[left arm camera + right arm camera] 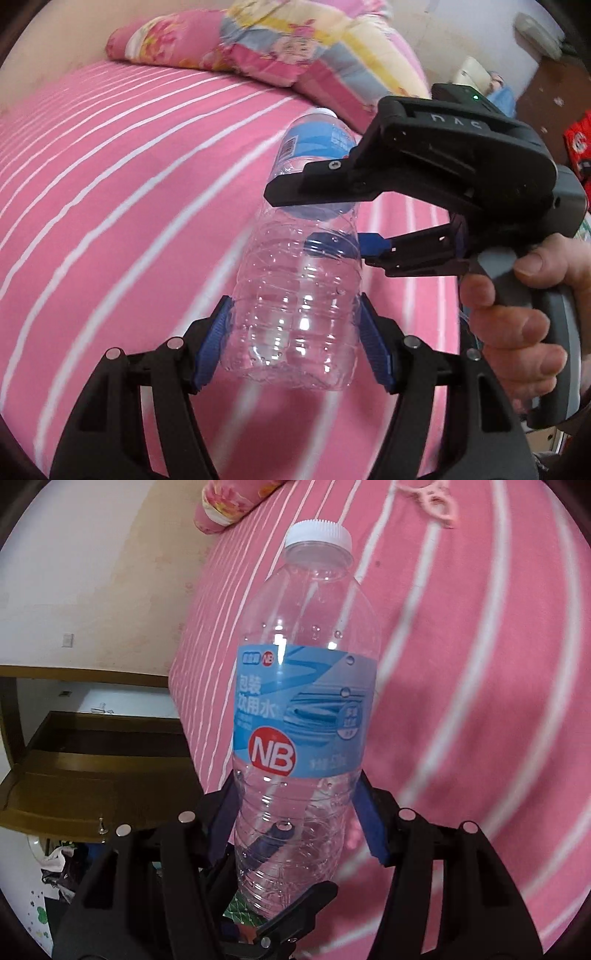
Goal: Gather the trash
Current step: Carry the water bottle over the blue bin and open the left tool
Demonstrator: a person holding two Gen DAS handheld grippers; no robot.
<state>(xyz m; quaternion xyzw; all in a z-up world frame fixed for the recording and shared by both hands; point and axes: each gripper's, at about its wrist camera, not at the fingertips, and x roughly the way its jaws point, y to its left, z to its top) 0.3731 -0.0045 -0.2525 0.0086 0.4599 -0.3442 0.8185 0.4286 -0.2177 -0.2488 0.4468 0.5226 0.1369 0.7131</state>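
An empty clear plastic water bottle with a blue label and white cap is held above a pink striped bed. My left gripper has its blue pads pressed on the bottle's lower body. My right gripper comes in from the right and holds the bottle's middle. In the right wrist view the bottle stands upright between the right gripper's blue pads, label facing the camera. The left gripper's fingers show dimly through the bottle's base.
The pink bed sheet with white stripes fills both views. A floral quilt and pillow lie at the head. A pink clothes peg lies on the sheet. A brown wooden nightstand stands beside the bed.
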